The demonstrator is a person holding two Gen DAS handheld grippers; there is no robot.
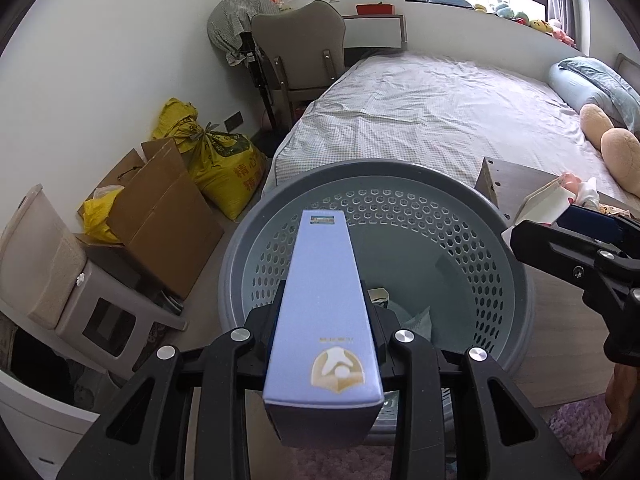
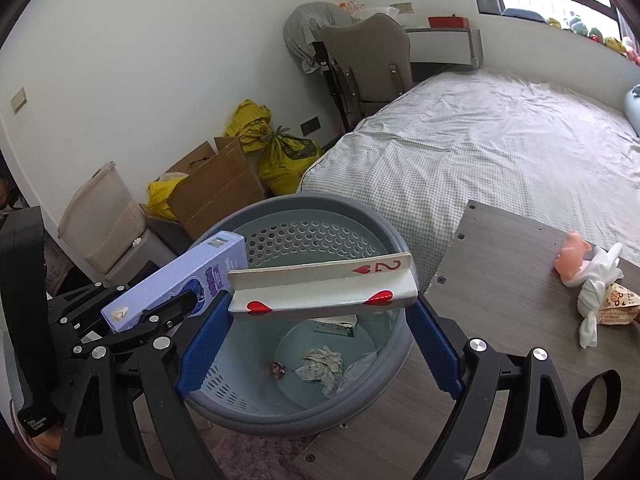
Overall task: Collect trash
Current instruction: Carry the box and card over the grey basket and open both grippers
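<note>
A long lavender box [image 1: 324, 312] is clamped lengthwise in my left gripper [image 1: 325, 310], which is shut on it. The box sticks out over the round grey perforated basket [image 1: 516, 248]. In the right wrist view, a large folded two-of-hearts playing card [image 2: 320, 288] spans the blue fingers [image 2: 200, 344] of my right gripper [image 2: 320, 305], held by its ends above the basket [image 2: 304, 204]. To the left there, the left gripper [image 2: 172, 308] holds the box [image 2: 180, 276]. Crumpled paper [image 2: 322, 362], a small carton [image 2: 336, 326] and a wrapper [image 2: 277, 368] lie on the basket floor.
A wooden table [image 2: 500, 280] to the right of the basket carries a pink toy [image 2: 572, 258], white tissue [image 2: 596, 292] and a paper wrapper [image 2: 618, 304]. Behind the basket is a bed [image 1: 432, 112]. A cardboard box [image 1: 160, 208], a yellow sack [image 1: 224, 168] and a chair [image 1: 304, 44] stand along the wall.
</note>
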